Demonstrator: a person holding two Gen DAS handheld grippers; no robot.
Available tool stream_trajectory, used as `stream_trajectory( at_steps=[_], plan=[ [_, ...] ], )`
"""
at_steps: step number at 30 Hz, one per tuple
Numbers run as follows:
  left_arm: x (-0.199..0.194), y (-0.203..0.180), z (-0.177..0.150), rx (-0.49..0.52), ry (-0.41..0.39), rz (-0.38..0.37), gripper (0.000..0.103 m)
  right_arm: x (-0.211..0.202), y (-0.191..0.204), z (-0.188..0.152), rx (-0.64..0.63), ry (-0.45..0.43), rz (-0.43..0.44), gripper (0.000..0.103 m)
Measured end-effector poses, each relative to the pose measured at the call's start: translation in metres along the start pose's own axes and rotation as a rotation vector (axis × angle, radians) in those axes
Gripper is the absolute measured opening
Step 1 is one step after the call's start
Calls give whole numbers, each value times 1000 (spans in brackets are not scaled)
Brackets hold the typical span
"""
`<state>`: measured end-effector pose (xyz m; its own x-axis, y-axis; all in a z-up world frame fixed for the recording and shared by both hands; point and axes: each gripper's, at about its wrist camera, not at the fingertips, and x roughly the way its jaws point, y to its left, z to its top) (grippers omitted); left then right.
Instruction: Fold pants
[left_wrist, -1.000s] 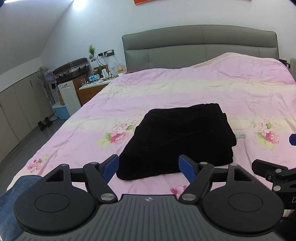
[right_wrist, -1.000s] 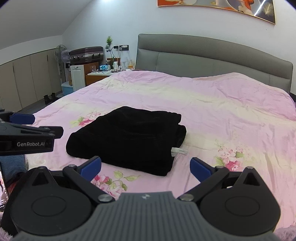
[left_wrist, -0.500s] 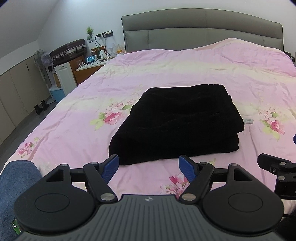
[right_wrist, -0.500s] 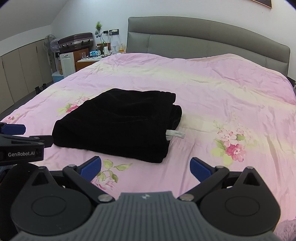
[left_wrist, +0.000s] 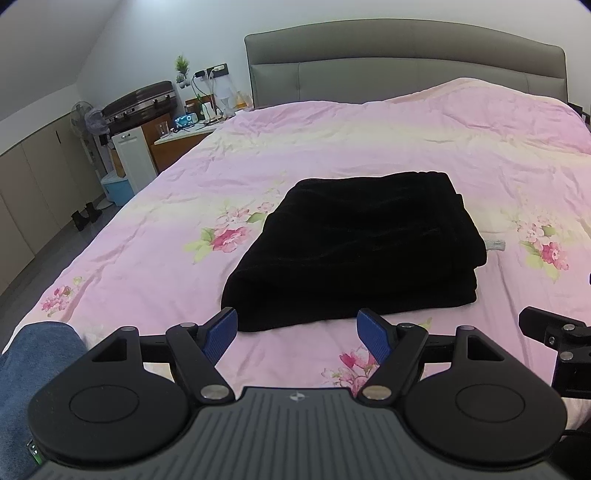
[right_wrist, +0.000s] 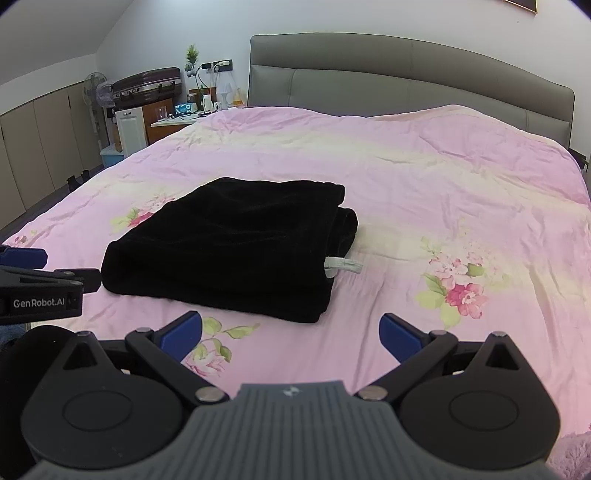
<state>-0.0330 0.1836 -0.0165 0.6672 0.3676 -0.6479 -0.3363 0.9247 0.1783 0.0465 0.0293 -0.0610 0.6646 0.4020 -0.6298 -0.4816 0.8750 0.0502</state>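
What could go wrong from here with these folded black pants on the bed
The black pants already lie folded in a stack, and both the left gripper and the right gripper are open and empty. Two risks, as judgements:
1. Regrasping one edge could drag the top layers and undo the fold.
2. The white tag sticks out on the bedspread; a finger might snag it and shift the stack.

Black pants (left_wrist: 354, 251); pink floral bedspread (left_wrist: 332, 147); grey headboard (left_wrist: 406, 62).
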Motion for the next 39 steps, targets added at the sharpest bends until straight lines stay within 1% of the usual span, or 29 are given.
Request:
stream_trajectory(
  at_steps=[39],
  plan=[
    [-7,4,7,8,-16,-7,87,-13,-3,1,8,-29,4,98]
  ],
)
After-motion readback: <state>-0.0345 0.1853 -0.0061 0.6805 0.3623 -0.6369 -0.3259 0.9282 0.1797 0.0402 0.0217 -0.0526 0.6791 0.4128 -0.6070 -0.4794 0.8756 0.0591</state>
